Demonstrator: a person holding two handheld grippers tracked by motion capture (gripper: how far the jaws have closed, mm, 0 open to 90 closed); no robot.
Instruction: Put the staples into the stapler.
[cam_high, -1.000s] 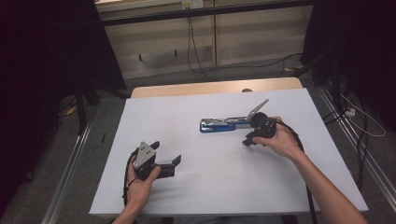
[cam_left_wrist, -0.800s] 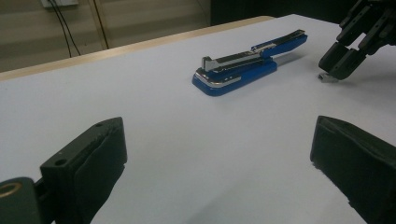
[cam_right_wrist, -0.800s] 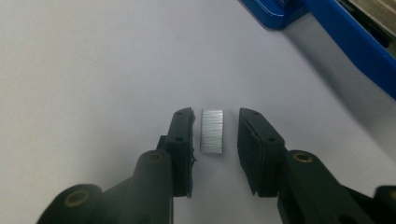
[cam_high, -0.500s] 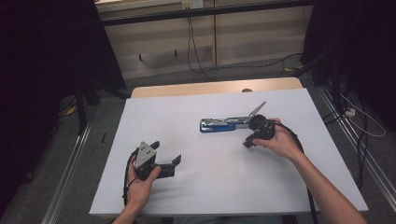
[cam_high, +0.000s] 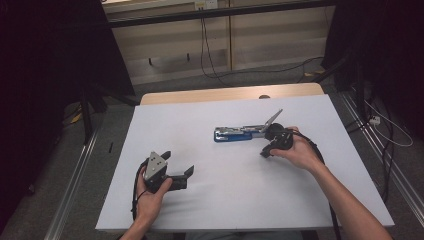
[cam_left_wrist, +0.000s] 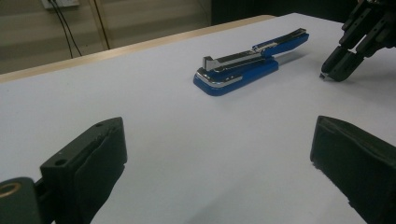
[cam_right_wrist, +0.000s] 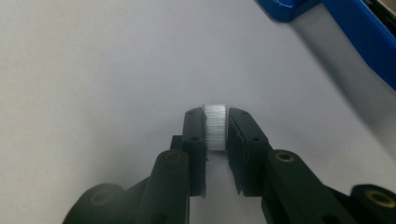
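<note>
Two claws work over the white counter (cam_high: 300, 200). The right claw (cam_right_wrist: 215, 128) has just been closing and now pinches a strip of staples (cam_right_wrist: 215, 126) beside the opened blue stapler (cam_high: 240, 134), probably to load it. The left claw (cam_left_wrist: 219, 163) rests wide, holding nothing.

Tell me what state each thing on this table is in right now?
Blue stapler: lies flat on the white table, top arm swung open.
Strip of staples: pinched between the right gripper's pads.
Right gripper: jaws just been closing, shut on the strip.
Left gripper: open, holding nothing.
</note>
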